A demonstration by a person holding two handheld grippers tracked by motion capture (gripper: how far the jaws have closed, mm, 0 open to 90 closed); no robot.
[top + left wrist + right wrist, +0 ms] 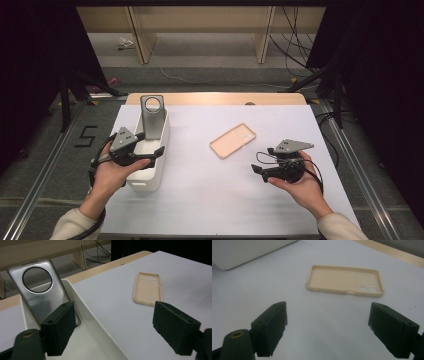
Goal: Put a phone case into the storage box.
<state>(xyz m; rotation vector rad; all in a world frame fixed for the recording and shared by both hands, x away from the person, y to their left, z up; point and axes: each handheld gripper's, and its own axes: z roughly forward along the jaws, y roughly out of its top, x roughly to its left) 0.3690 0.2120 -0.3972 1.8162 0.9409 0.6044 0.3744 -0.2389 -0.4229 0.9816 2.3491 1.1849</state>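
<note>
Phone cases are what we are sorting here: a grey case (152,116) stands on end in the white bin (161,170) near the table's (200,200) left edge, leaning against the bin's far wall, and a beige case (233,140) lies open side up on the sheet, a little right of the table's middle and well apart from the bin.

Our left gripper (152,151) hangs over the bin's near half with its jaws released and nothing between them; in the left gripper view the grey case (42,293) rises just behind the left jaw. Our right gripper (328,327) hovers near the table's right edge, jaws spread wide and empty, pointed at the beige case (344,280), which lies a short way ahead.

We judge several risks from here. The grey case stands nearly upright on a narrow end, so a brush from our left jaw could tip it flat or knock it out of the bin. The bin looks light; a push on its wall may slide it toward the left edge. The beige case lies flat and thin, so our right jaws could skid over its rim and shove it toward the far edge rather than catch it.
</note>
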